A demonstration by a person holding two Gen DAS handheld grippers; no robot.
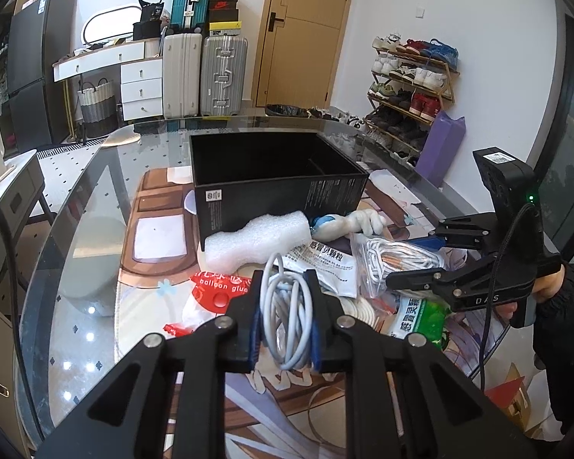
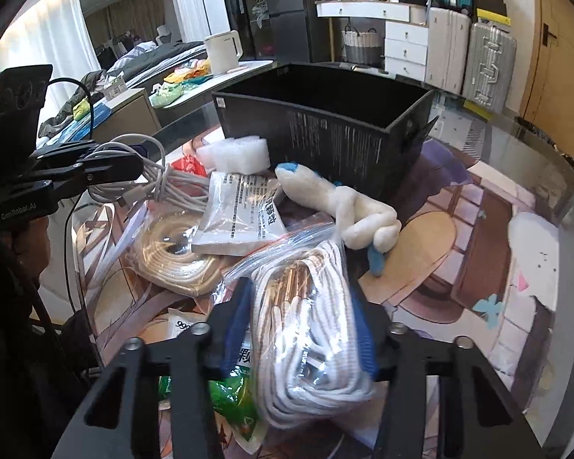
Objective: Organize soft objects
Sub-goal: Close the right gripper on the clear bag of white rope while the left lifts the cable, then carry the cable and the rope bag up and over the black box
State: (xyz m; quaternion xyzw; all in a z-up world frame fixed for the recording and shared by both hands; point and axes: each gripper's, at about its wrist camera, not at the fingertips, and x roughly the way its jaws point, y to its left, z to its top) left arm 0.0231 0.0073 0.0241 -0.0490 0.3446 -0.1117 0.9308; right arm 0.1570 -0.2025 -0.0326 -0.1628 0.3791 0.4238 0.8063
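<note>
My left gripper (image 1: 285, 315) is clamped on a coiled grey cable (image 1: 287, 317), its loops running long near-to-far between the pads. My right gripper (image 2: 296, 329) pinches a clear bag of white cord (image 2: 310, 344), long axis also near-to-far, lying on the pile. Black box (image 1: 279, 187) stands open-topped at the far side of the glass table (image 1: 95, 199). In the way btwn me & the box: white foam block (image 1: 256, 239) against its near wall, plush toy (image 2: 348, 206) lying across to the right, a medicine sachet (image 2: 241, 214), a beige cord coil (image 2: 172, 252)
</note>
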